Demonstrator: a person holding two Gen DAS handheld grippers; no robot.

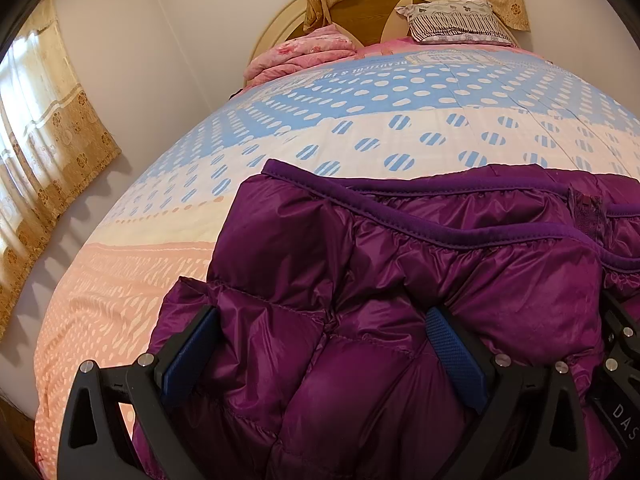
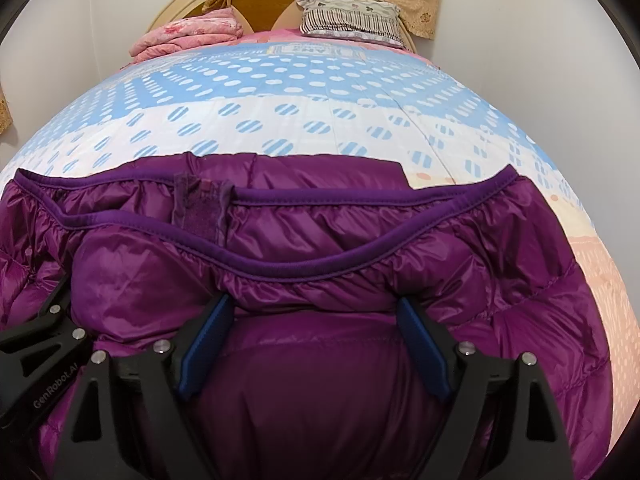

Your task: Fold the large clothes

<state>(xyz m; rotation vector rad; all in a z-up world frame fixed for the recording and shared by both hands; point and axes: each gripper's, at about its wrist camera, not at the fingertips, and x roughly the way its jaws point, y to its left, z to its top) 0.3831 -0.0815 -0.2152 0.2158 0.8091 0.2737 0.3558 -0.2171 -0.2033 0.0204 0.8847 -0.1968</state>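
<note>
A shiny purple down jacket [image 1: 400, 264] lies on the bed, its dark purple trimmed hem toward the headboard; it also fills the right wrist view [image 2: 320, 248]. My left gripper [image 1: 324, 320] is open, its blue-padded fingers [image 1: 452, 344] pressed down on either side of a puffy fold near the jacket's left edge. My right gripper [image 2: 312, 308] is open too, its fingers [image 2: 208, 332] straddling a bulge of padding below the hem. The left gripper shows at the lower left of the right wrist view [image 2: 52, 332]. Neither gripper pinches the fabric.
The bed cover [image 1: 360, 120] is blue, white and peach with dots. A folded pink quilt [image 1: 304, 52] and a striped pillow [image 1: 456, 20] lie at the headboard. A curtained window [image 1: 44, 128] is on the left wall. White walls flank the bed.
</note>
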